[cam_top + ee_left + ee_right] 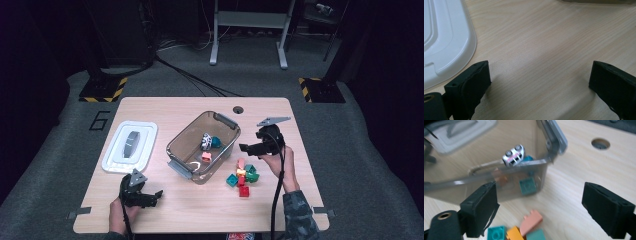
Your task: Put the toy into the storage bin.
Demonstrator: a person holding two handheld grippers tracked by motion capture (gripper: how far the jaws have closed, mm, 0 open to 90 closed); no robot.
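White lid (130, 146): flat on the table (200, 210), left of the bin; cut off at the frame edge in the left gripper view.
Left gripper (150, 199): near-left of the bin, jaws wide apart over bare wood, holding nothing.
Clear bin (175, 145): long axis runs near-left to far-right. Inside, a white toy car (514, 155), a teal brick (527, 186) and an orange piece (501, 180), blurred through the wall.
Loose bricks (243, 176): heaped just right of the bin's near end; pink brick (531, 222) points toward the bin; teal and orange pieces cut off below.
Right gripper (250, 148): right of the bin, above the heap, jaws well spread, empty.
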